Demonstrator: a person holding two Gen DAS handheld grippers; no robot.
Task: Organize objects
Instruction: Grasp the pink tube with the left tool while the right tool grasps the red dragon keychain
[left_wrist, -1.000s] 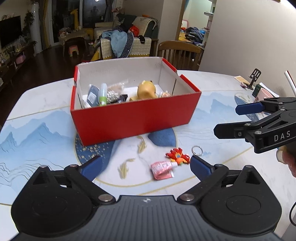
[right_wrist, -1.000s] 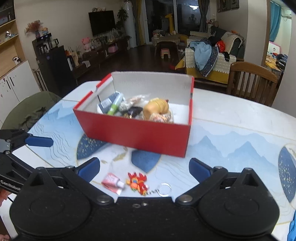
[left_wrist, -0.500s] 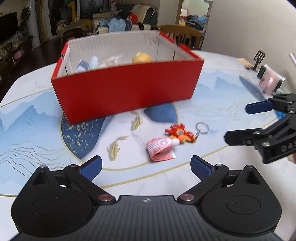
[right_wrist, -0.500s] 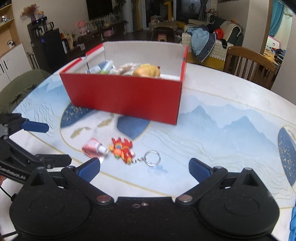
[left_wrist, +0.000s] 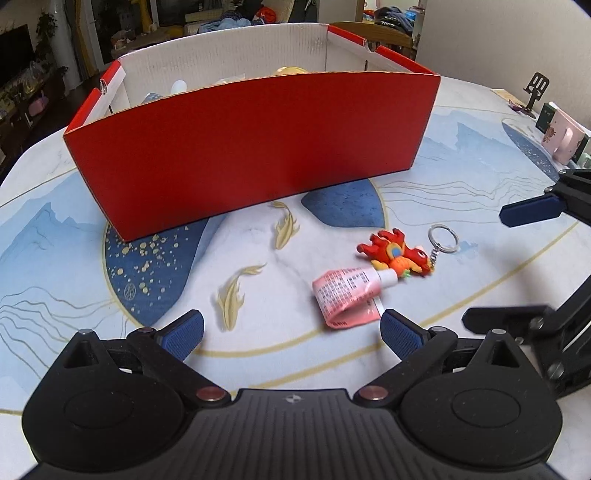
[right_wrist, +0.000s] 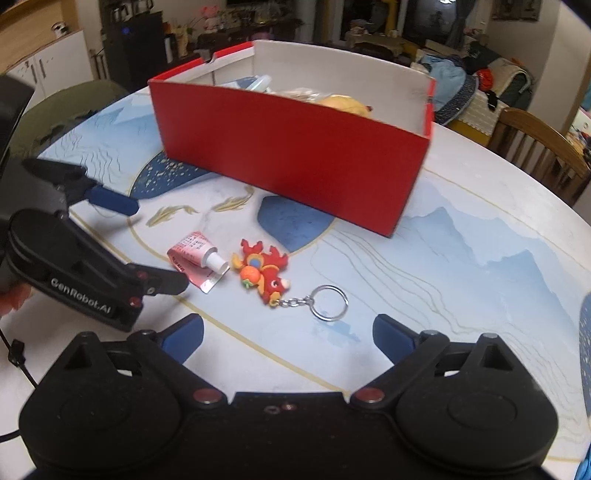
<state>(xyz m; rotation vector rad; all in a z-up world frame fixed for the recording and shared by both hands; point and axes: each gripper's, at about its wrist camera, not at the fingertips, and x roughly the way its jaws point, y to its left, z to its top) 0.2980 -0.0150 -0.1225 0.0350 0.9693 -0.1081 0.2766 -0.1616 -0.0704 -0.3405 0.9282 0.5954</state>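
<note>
A pink tube (left_wrist: 347, 291) (right_wrist: 195, 254) and a red dragon keychain (left_wrist: 400, 254) (right_wrist: 264, 273) with a metal ring (right_wrist: 328, 302) lie side by side on the table, in front of a red box (left_wrist: 255, 147) (right_wrist: 295, 155). The box holds a yellow toy (right_wrist: 347, 104) and other small items. My left gripper (left_wrist: 291, 330) is open, low over the table, with the tube just ahead of its right finger. My right gripper (right_wrist: 288, 338) is open, with the keychain ring just ahead of it. Each gripper shows in the other's view.
The table (left_wrist: 55, 266) has a blue mountain and fish pattern. A pink mug (left_wrist: 565, 142) and a phone stand (left_wrist: 535, 90) sit at its far right edge. A wooden chair (right_wrist: 543, 147) stands behind the table.
Both grippers have dropped lower and moved forward toward the tube and keychain, which now sit closer to the fingers. Both stay open. The objects have not moved.
</note>
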